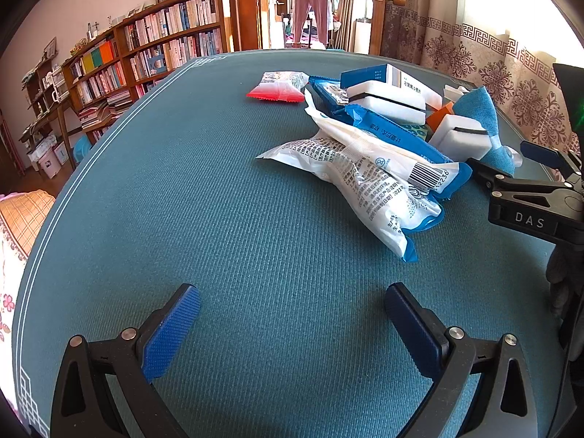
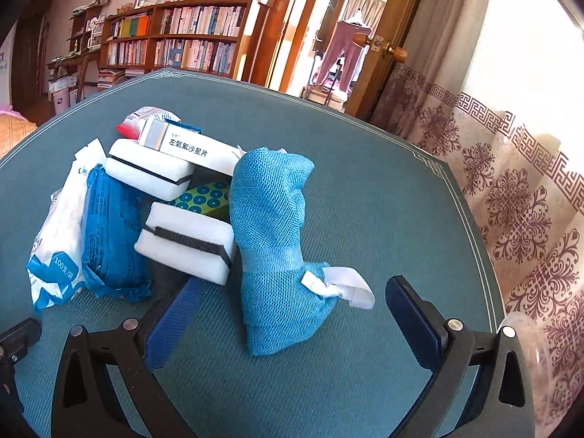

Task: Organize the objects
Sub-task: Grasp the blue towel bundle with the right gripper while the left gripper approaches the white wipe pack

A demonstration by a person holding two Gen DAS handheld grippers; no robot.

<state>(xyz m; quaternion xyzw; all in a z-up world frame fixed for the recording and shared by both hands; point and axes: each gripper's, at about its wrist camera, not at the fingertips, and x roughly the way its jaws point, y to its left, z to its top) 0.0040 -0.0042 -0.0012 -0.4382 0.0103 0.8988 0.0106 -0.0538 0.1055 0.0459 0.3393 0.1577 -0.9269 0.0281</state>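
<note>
From the left wrist camera, the left gripper hangs low over the teal tablecloth with its two blue-padded fingers spread wide and nothing between them. Beyond it lies the heap of things, and the white and blue packet serves as the landmark: its long axis runs from far left to near right, a barcode and dense Chinese print facing up, with "2021" legible among the lines. Behind the packet sits a red and white sachet, lying flat and apart from the heap. Behind and to the right of the packet, a white medicine box printed with 左氧氟沙星片 rests on a white sponge that has a dark band through its middle; a second such sponge lies just right of the packet, touching a blue mesh cloth. Right of the packet, the right gripper comes in from the edge, its black body marked "DAS". From the right wrist camera, the right gripper stands released, fingers wide, on either side of the near end of the blue mesh cloth, not pressing it. The cloth stands bunched, its long axis running away from the camera, a white tag at its near end. Left of it lie the two sponges, the medicine box angled far left to near right, a dark blue pack, and the white packet reading "100支/袋".
</note>
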